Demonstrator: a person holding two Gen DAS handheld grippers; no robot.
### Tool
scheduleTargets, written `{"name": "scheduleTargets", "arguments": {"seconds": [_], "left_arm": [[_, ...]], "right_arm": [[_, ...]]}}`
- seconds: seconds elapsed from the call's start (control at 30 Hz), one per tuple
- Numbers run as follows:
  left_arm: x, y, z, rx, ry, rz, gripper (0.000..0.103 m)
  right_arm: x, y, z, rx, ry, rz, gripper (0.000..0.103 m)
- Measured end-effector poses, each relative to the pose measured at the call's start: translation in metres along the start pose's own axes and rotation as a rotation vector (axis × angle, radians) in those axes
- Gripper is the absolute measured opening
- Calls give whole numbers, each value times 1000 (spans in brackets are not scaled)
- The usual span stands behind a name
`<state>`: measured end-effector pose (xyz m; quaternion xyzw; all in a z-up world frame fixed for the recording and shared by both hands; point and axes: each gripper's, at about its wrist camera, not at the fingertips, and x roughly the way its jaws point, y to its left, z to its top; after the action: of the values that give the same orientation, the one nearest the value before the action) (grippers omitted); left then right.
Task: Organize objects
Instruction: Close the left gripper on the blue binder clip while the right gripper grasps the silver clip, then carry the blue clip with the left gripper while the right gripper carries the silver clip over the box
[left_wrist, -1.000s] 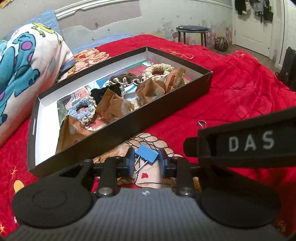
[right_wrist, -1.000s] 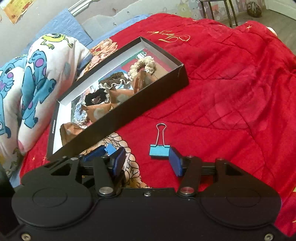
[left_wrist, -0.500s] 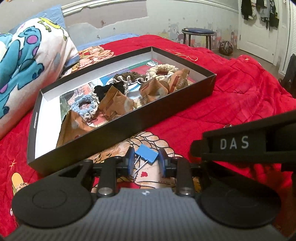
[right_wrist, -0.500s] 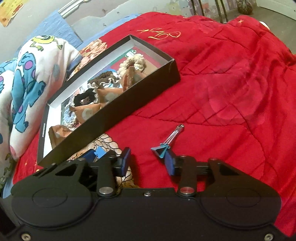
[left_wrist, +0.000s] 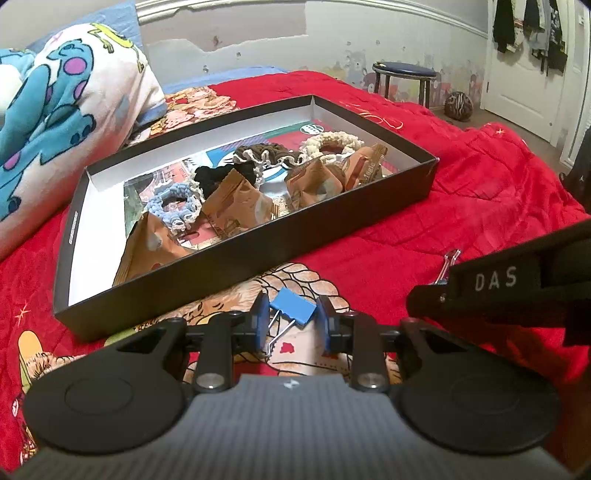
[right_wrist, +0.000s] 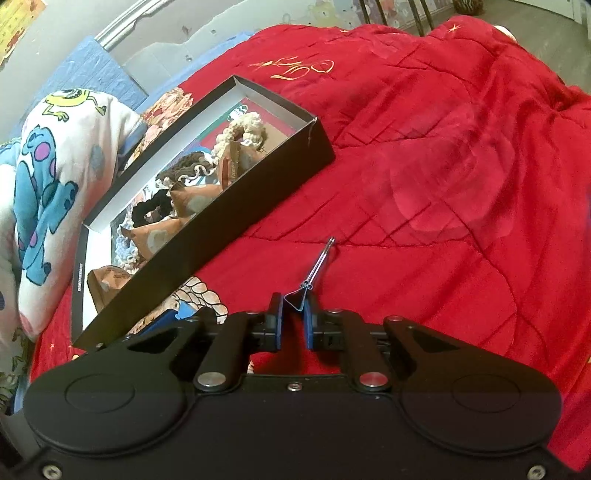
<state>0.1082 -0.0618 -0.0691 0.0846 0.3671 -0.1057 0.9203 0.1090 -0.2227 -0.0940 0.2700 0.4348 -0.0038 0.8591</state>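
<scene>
Here, your left gripper (left_wrist: 291, 325) pinches a blue metal binder clip (left_wrist: 292, 311) between its nearly closed pads, just before the long black cardboard box (left_wrist: 258, 254). Your right gripper (right_wrist: 293, 325) clamps a second blue binder clip (right_wrist: 301, 295), its wire handles pointing away over the red quilted bedspread (right_wrist: 443, 166). Inside the box lie crocheted scrunchies (left_wrist: 173, 203) and brown snack packets (left_wrist: 236, 206).
</scene>
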Motion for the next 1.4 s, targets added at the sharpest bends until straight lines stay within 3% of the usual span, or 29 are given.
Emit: {"name": "scheduleTargets", "arguments": {"seconds": [0.77,1.1,1.4], "left_arm": [[-18,11,16,-69,-25,38,31],[-31,27,25,-129,-73,53,31],[-44,42,32,-180,-132,67,31]], "right_arm": [[-17,12,5,-37,-32,83,12],[-29,26,7,-98,-106,143,12],[-43,43,7,-157,-177,251,12]]}}
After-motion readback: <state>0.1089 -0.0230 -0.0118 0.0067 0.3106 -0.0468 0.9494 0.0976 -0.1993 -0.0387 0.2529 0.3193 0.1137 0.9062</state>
